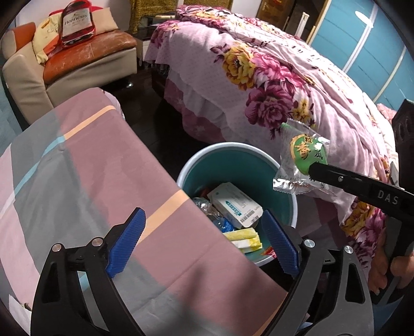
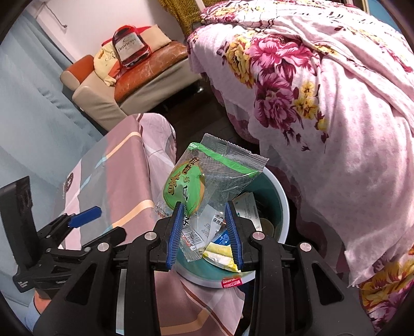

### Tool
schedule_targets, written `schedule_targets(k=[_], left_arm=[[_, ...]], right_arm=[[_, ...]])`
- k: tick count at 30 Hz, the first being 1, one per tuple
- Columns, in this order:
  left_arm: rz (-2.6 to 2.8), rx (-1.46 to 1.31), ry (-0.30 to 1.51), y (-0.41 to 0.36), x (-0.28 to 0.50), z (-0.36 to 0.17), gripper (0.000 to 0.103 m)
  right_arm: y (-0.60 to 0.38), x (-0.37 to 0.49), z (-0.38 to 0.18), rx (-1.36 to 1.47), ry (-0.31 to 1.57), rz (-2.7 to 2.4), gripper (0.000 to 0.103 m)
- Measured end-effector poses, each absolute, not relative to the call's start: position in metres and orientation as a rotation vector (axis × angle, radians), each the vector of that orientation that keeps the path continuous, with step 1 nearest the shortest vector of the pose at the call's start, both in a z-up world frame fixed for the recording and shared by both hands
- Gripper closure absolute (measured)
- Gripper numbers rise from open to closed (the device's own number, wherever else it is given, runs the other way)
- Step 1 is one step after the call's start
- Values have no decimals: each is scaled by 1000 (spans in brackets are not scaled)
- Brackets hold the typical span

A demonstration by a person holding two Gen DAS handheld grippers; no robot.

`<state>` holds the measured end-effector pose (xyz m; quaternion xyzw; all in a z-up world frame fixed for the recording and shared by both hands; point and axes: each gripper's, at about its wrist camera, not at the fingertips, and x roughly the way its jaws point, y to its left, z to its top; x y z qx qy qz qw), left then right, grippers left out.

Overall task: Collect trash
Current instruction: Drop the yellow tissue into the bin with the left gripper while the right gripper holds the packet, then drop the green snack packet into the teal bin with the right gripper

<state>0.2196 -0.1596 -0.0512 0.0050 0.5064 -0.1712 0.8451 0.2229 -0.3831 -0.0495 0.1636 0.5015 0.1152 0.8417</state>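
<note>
A green and clear snack wrapper point(image 2: 196, 178) sits between the blue pads of my right gripper point(image 2: 204, 219), over the teal trash bin point(image 2: 280, 204). The jaws stand partly apart and the wrapper touches the left pad point(image 2: 174, 230). The left wrist view shows the same wrapper point(image 1: 301, 157) at the tip of the right gripper's black finger point(image 1: 362, 186), above the bin's rim point(image 1: 227, 147). The bin holds a white box point(image 1: 234, 204), a crushed bottle point(image 1: 214, 217) and yellow wrappers point(image 1: 244, 237). My left gripper point(image 1: 203, 241) is open and empty over the table edge.
A table with a pink, grey and striped cloth point(image 1: 77, 168) stands left of the bin. A bed with a floral pink quilt point(image 1: 271, 85) stands right of it. A sofa with a Hennessy bag point(image 1: 77, 23) is at the back. Dark floor lies between.
</note>
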Motion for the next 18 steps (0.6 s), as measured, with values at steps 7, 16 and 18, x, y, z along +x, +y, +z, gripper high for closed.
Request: schedule_targets(k=[7, 16, 18], left_arm=[[-355, -16, 1072, -146, 220, -54, 11], [-352, -37, 1078, -131, 220, -57, 10], [-349, -41, 1082, -128, 220, -58, 10]], right_arm=[[-374, 229, -57, 323, 1093, 236, 71], [-363, 237, -63, 317, 1126, 219, 48], [-362, 238, -64, 329, 1137, 216, 38]])
